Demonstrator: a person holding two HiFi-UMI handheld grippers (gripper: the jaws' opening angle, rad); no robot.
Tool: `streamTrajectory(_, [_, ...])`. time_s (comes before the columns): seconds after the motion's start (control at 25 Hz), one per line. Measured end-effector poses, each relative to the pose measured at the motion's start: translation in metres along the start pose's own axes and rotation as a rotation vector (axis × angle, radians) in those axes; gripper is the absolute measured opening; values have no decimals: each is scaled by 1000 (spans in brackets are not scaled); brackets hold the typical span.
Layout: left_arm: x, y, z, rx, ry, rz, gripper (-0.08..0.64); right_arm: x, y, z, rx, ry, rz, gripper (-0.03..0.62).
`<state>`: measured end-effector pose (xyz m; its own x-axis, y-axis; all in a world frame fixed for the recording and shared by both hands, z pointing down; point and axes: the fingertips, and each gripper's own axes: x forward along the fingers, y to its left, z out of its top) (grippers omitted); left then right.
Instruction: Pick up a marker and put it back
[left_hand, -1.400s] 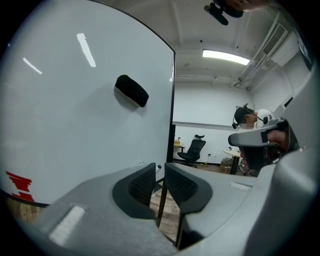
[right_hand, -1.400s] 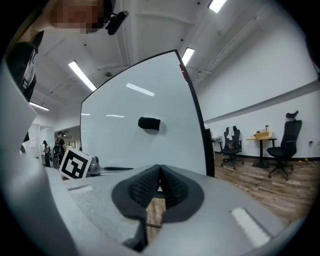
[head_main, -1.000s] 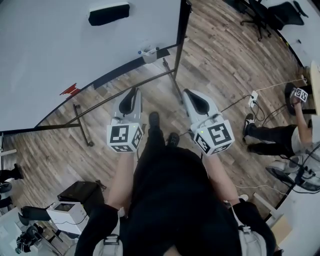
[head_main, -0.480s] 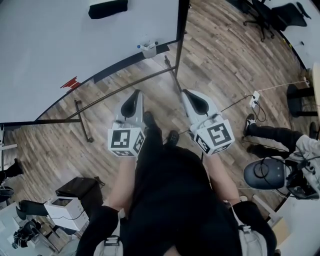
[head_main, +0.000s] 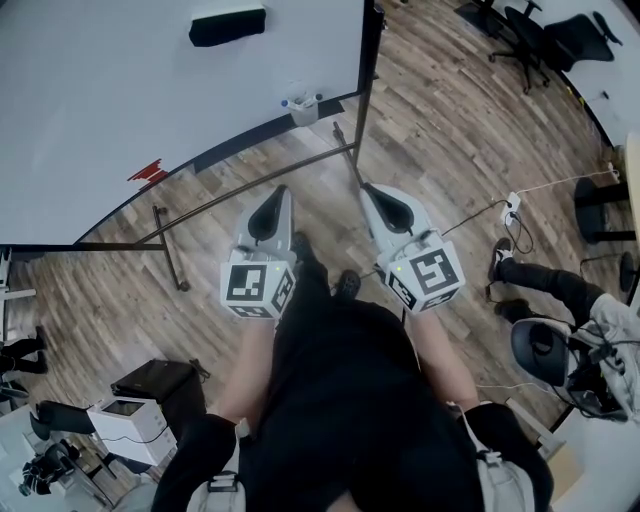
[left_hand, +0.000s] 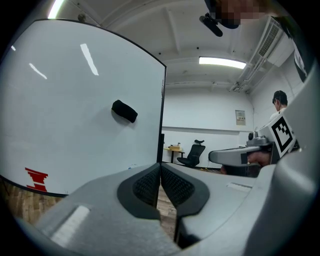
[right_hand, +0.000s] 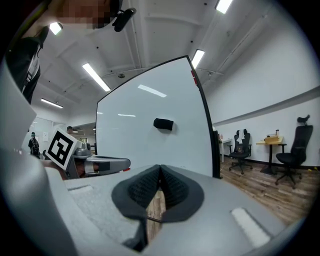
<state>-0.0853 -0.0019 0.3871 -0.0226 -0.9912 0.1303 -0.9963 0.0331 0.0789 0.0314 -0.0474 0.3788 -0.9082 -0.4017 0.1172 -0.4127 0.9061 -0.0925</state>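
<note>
Claws clenched empty, both left claw (left_hand: 160, 170) and right claw (right_hand: 159, 172), seemingly well short of whiteboard (head_main: 120, 110).

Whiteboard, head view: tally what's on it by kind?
Black eraser: 1
Red mark: 1
Marker holder at the lower edge: 1
Total: 3

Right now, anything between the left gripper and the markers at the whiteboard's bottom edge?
Nothing visible. The left gripper, shut and empty, faces the markers across open air; the stand's crossbar crosses that line in the head view but looks lower down.
</note>
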Motion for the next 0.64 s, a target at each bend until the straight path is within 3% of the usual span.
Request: streamTrajectory(0.64, [1,-3,4,1,4,-5,14,4,0,4,-20,3,8,2])
